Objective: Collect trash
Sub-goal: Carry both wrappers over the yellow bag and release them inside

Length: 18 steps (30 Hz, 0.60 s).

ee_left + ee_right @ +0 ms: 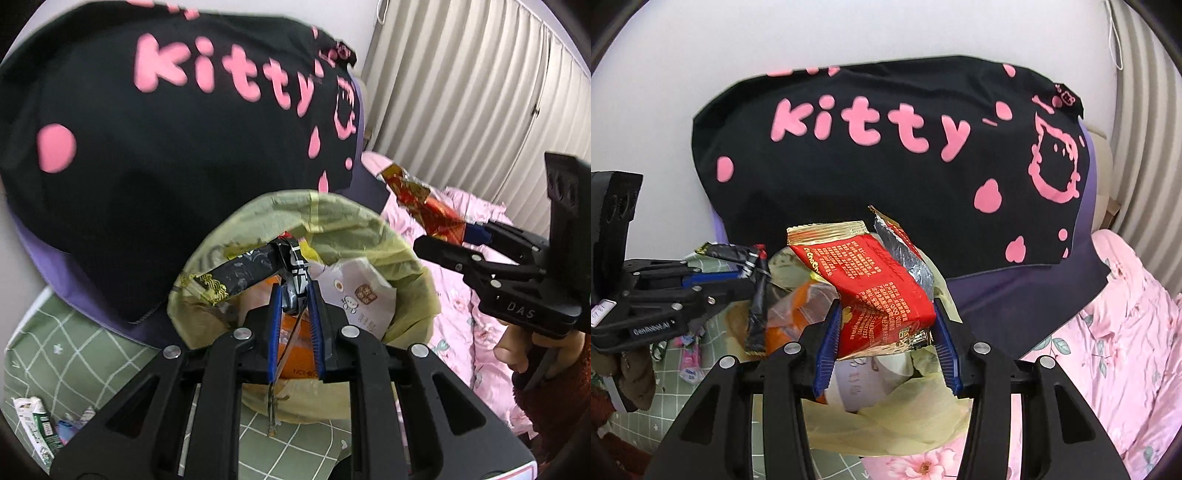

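A bin lined with a yellow-green bag [354, 221] [905, 417] stands on the bed and holds an orange packet [299, 343] [798, 306] and a white paper bag [354, 291]. My left gripper [295, 295] [753, 271] is shut on a black wrapper [240, 275] [727, 253] over the bin's mouth. My right gripper [886, 317] [448, 238] is shut on a red and gold snack wrapper [871, 291] [428, 210], held over the bin's right rim.
A black pillow with pink "kitty" lettering [177, 140] [886, 158] leans behind the bin. A pink floral quilt [461, 325] [1119, 343] lies to the right. On the green checked sheet [74, 354] at the left lie more wrappers [37, 428] [689, 354].
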Available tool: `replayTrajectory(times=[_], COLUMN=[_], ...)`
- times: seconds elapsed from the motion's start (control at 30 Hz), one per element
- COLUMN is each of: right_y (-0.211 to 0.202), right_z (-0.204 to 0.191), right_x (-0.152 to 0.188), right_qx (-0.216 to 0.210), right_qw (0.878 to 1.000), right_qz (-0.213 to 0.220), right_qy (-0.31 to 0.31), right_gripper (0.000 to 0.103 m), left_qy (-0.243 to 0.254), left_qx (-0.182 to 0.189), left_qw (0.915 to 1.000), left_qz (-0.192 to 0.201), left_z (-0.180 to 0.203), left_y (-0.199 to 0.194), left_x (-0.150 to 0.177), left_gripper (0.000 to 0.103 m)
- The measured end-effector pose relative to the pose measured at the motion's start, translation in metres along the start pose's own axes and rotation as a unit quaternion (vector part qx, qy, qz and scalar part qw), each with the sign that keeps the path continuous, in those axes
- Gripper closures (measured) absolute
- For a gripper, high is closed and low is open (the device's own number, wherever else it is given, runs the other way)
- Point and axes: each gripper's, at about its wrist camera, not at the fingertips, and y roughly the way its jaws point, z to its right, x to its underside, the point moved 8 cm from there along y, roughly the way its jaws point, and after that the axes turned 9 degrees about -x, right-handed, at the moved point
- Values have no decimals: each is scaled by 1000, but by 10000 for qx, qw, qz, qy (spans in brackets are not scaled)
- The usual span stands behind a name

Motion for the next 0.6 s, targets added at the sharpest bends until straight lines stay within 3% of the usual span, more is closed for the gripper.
replayTrajectory(times=[0.33, 0.6], right_y=[19, 30], right_z=[29, 19], right_x=[7, 7], right_qx=[-39, -270], right_qw=[9997, 9991], right_qz=[-204, -314], right_qy=[129, -61], right_gripper=[59, 59], left_qy=[265, 65], left_qx=[-140, 99], left_qw=[9983, 9988], left_qz=[-496, -480], left_z=[12, 5], left_y=[53, 52], left_x=[11, 13], left_gripper=[89, 89])
